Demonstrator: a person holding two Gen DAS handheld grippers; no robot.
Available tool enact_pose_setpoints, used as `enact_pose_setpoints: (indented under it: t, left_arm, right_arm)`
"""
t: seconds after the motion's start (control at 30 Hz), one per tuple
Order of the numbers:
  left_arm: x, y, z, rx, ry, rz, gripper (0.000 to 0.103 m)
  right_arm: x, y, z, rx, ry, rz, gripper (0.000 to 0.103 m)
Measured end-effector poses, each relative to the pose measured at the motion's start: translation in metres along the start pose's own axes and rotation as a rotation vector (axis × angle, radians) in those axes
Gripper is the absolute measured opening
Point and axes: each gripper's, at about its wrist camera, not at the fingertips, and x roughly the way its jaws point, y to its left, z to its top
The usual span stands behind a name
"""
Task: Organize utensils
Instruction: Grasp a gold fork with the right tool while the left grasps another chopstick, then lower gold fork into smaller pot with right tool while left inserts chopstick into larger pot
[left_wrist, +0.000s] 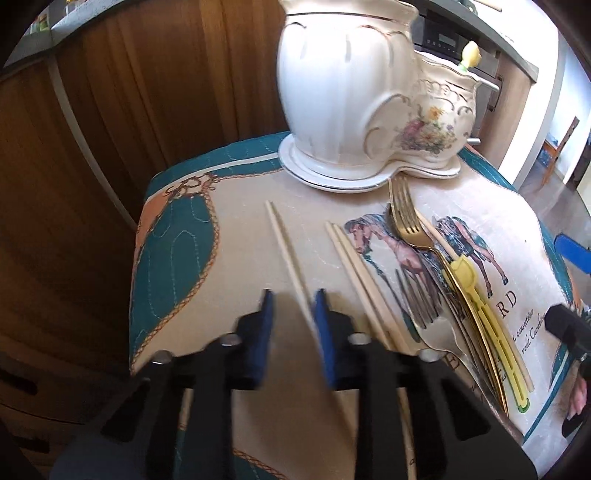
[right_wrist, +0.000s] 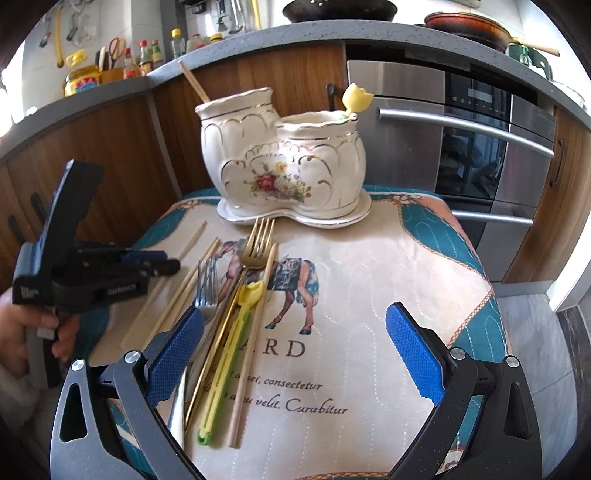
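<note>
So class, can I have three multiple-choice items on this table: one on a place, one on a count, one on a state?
1. Where is the upright chopstick?
A. the holder's taller compartment
B. its shorter compartment
C. flat on the mat

2. How many forks lie on the mat?
A. one
B. two
C. four

3. The right gripper is:
A. shut on a fork
B. shut, empty
C. open

Answers:
1 A: the upright chopstick sticks out of the taller compartment.
2 B: a gold fork and a silver fork lie on the mat.
3 C: the right gripper has its blue pads far apart.
</note>
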Motion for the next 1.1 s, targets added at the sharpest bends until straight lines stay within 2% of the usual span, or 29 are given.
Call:
enact_pose_setpoints:
  t: [0.07,0.17,0.23,0.3,0.33,0.4,0.5,0.6,0.73,1.1]
  left_arm:
    - [0.0,0.007,0.0,-0.019,0.0,-0.014,0.005]
    - [-0.004,0.013,-0.002,-0.045,-0.007,-0.034,0.004]
    - [-0.004,0.017,-0.003,-0.055,-0.013,-0.048,0.004]
    - [-0.005,0.019,-0.004,-0.065,-0.02,-0.063,0.004]
    - [-0.006,0.021,-0.007,-0.065,-0.024,-0.067,0.004]
    - [-0.01,0.022,-0.009,-0.063,-0.035,-0.074,0.004]
    - [-0.014,0.024,-0.01,-0.062,-0.046,-0.082,0.004]
    - [-0.02,0.03,-0.013,-0.077,-0.054,-0.101,0.004]
    - [-0.023,0.03,-0.011,-0.08,-0.066,-0.118,0.004]
    - [-0.026,0.027,-0.012,-0.081,-0.082,-0.138,0.004]
  right_arm:
    - [0.004,0.005,0.003,-0.015,0.017,0.005,0.096]
    - [0.011,0.015,0.009,-0.042,0.034,0.008,0.092]
    - [0.018,0.024,0.015,-0.068,0.045,0.006,0.081]
    - [0.028,0.031,0.021,-0.075,0.071,0.016,0.065]
    - [0.033,0.034,0.023,-0.071,0.089,0.026,0.062]
    - [0.042,0.04,0.025,-0.071,0.115,0.034,0.045]
    - [0.056,0.05,0.027,-0.082,0.159,0.036,0.03]
    - [0.065,0.054,0.029,-0.071,0.187,0.037,0.022]
    - [0.071,0.055,0.031,-0.051,0.209,0.015,0.018]
    - [0.098,0.061,0.04,-0.029,0.291,-0.02,0.018]
